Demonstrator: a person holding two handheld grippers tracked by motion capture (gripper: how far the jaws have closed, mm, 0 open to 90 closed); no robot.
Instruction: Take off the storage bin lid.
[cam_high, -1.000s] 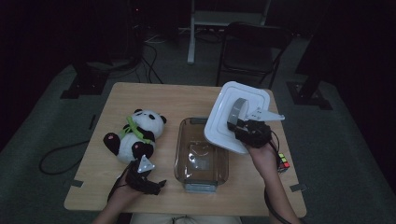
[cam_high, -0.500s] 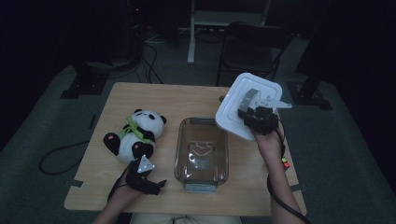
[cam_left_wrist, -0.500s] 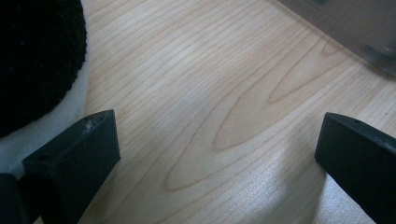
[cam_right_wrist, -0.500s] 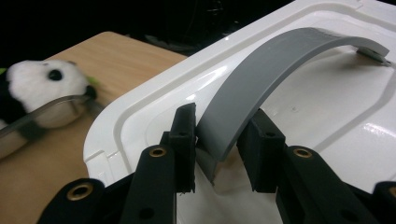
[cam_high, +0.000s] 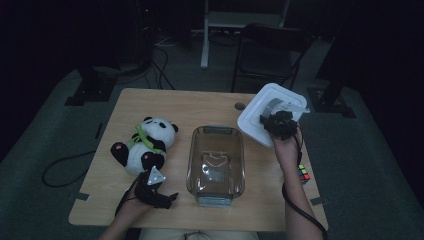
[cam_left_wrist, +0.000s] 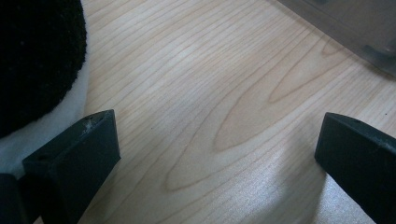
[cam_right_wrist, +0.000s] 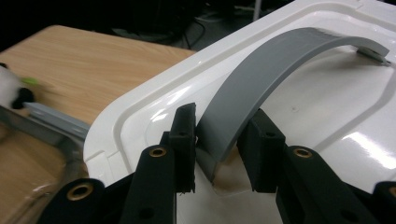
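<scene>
Taking the clear glass dish (cam_high: 216, 162) at the table's (cam_high: 190, 107) centre as the reference: to its left lies a panda plush (cam_high: 142, 147), and just in front of the plush the left gripper (cam_left_wrist: 217, 154) rests low over bare wood, jaws wide apart and holding nothing, with the dish's edge at the far right of its own view. The dish is uncovered, long axis running from the person toward the far edge. To the dish's right and beyond it, the right gripper (cam_right_wrist: 219, 135) is clamped on the grey arched handle (cam_right_wrist: 280, 70) of a white lid (cam_high: 260, 120), held tilted above the far right corner. A puzzle cube (cam_high: 303, 173) sits right of the dish. The lid lies nearer the right hand; seating it would likely need a leftward, levelling move.
</scene>
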